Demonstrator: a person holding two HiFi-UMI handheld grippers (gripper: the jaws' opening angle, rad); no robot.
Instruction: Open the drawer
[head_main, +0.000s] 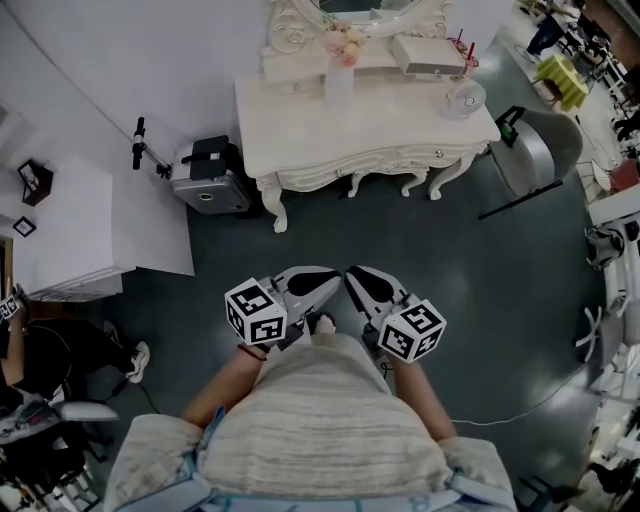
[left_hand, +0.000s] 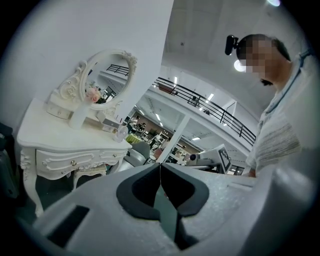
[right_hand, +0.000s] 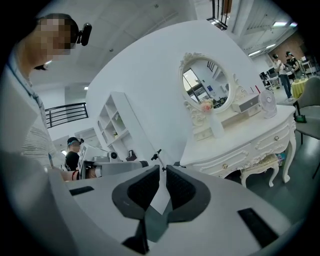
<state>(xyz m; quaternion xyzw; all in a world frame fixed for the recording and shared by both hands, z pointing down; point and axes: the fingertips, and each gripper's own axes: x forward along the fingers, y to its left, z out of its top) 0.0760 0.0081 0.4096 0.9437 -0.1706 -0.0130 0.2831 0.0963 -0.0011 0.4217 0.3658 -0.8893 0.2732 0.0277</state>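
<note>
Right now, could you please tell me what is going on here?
A person stands back from a white dressing table, holding a gripper in each hand close to the body. The left gripper and the right gripper are both shut with nothing between their jaws. The table's drawers look closed, and neither gripper has reached them yet.
</note>
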